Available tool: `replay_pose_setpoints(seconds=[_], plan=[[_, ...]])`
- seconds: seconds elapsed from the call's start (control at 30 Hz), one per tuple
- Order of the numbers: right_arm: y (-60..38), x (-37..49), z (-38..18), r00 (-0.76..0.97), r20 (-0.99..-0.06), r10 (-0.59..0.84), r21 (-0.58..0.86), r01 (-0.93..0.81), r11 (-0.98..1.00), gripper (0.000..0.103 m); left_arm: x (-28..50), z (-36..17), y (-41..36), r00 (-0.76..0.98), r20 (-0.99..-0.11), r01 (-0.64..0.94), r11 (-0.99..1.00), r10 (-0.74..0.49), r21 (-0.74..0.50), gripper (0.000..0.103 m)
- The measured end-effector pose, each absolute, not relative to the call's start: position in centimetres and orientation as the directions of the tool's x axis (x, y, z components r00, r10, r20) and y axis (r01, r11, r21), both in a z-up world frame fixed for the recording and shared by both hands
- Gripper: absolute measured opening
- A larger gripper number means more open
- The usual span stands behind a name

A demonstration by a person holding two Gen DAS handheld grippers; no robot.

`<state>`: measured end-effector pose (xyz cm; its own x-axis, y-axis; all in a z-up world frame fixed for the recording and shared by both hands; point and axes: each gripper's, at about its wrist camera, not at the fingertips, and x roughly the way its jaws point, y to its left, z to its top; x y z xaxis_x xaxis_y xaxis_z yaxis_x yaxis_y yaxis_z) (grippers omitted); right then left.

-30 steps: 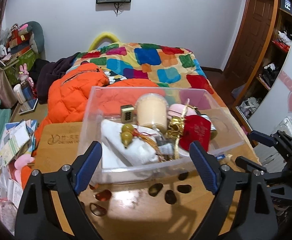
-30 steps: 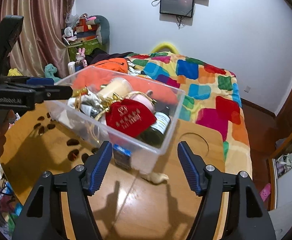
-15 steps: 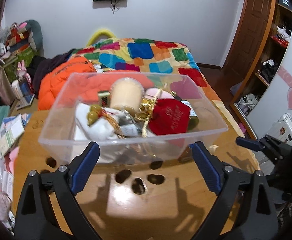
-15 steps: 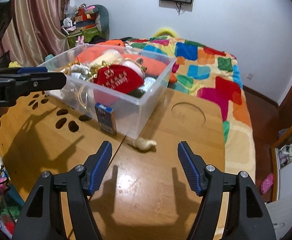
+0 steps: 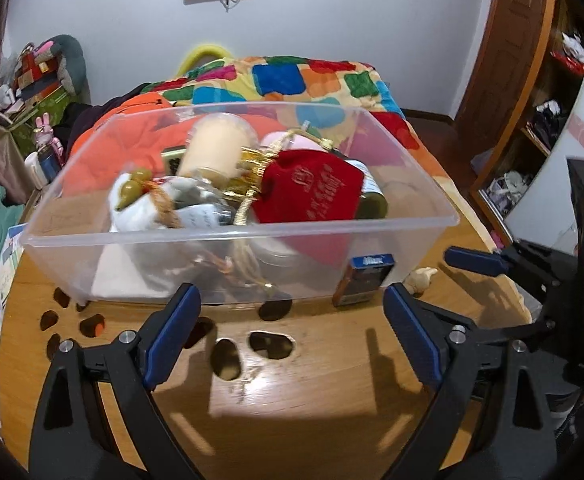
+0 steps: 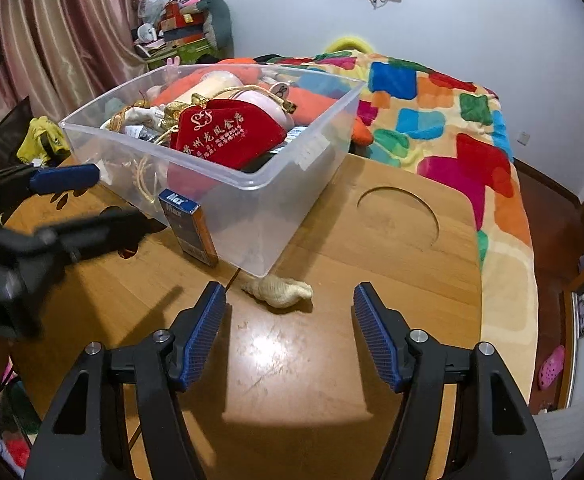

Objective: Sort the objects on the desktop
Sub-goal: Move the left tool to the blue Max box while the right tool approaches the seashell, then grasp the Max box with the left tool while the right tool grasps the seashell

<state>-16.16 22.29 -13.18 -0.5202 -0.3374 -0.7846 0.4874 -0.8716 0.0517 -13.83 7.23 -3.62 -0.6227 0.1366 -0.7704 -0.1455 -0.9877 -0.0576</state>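
right gripper (image 6: 290,336) spread wide and empty, centred just short of the shell (image 6: 278,291) beside the clear bin (image 6: 252,184), ready for pickup; left gripper (image 5: 292,330) likewise spread.

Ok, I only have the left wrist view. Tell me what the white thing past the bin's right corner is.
Observer: A pale spiral shell, lying on the wooden table just off the clear bin.
Operator: Give me the right gripper's position relative to it.
Observer: The right gripper is open, fingers either side of the shell, just short of it.
Operator: Read me the small box's label.
Observer: The blue box leaning on the bin reads "Max".
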Motion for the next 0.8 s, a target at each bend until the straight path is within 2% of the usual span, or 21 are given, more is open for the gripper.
replay_pose_setpoints(seconds=[0.13, 0.3, 0.43, 0.53, 0.8], plan=[[22.0, -16.6, -13.5, -0.498, -0.795, -0.346, 0.054, 0.510, -0.858, 0.046, -13.8, -4.0, 8.4, -0.626, -0.772, -0.148, -0.989, 0.112, -0.023, 0.084], [22.0, -17.0, -13.7, -0.483, -0.801, -0.354, 0.063, 0.520, -0.852, 0.043, -13.8, -4.4, 8.9, -0.623, -0.776, -0.142, -0.990, 0.099, -0.012, 0.083], [22.0, -16.9, -13.7, -0.480, -0.798, -0.364, 0.059, 0.538, -0.841, 0.031, -14.0, -4.5, 9.3, -0.609, -0.786, -0.139, -0.990, 0.107, -0.026, 0.079], [22.1, -16.8, -13.7, -0.482, -0.796, -0.366, 0.060, 0.538, -0.841, 0.030, -14.1, -4.7, 9.8, -0.603, -0.792, -0.134, -0.991, 0.093, -0.014, 0.074], [23.4, -15.9, -13.6, -0.486, -0.793, -0.367, 0.077, 0.518, -0.852, 0.030, -14.4, -4.9, 10.6, -0.594, -0.800, -0.135, -0.991, 0.090, -0.012, 0.072]])
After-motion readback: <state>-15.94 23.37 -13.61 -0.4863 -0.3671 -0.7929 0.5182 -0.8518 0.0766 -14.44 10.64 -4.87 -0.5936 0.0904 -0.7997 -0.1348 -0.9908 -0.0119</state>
